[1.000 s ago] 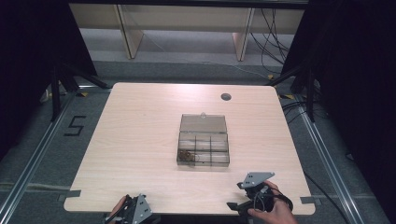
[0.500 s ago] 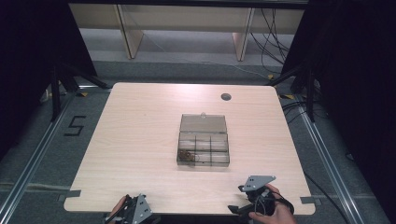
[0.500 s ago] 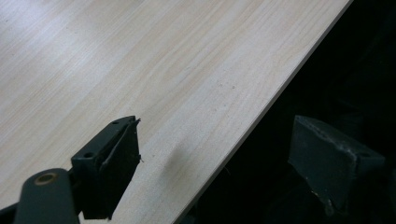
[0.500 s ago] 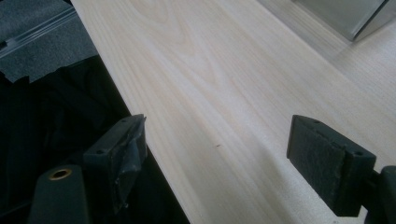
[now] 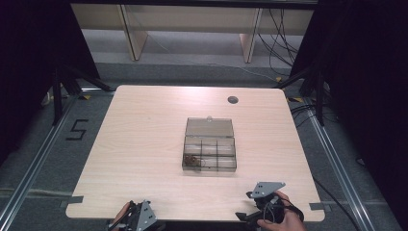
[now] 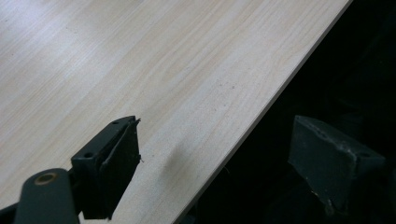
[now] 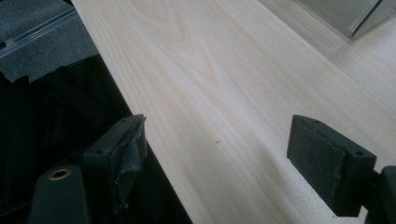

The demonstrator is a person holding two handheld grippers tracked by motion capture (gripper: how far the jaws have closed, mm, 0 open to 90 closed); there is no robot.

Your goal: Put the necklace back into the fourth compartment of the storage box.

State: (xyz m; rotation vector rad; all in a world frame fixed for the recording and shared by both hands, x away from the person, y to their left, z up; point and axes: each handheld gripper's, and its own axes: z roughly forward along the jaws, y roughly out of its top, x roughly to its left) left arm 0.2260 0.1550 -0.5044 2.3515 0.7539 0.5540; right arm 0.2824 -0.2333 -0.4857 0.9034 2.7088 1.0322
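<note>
Compartment box [image 5: 210, 150]: clear, lid raised, lying mid-table [image 5: 144, 125]; small brown items in its near-left cell. We hold left gripper [image 5: 139, 217] and right gripper [image 5: 262, 204] at the table's near edge, well apart from the box, fingers [image 6: 114, 156] spread wide, empty.

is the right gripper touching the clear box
Apart. The high view shows the right gripper at the table's near edge, with bare table between it and the box.

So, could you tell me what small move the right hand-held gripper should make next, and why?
Probably forward toward the clear compartment box: the right hand-held gripper hangs open and empty over the table's near edge, well short of the box, whose lid is already up.
</note>
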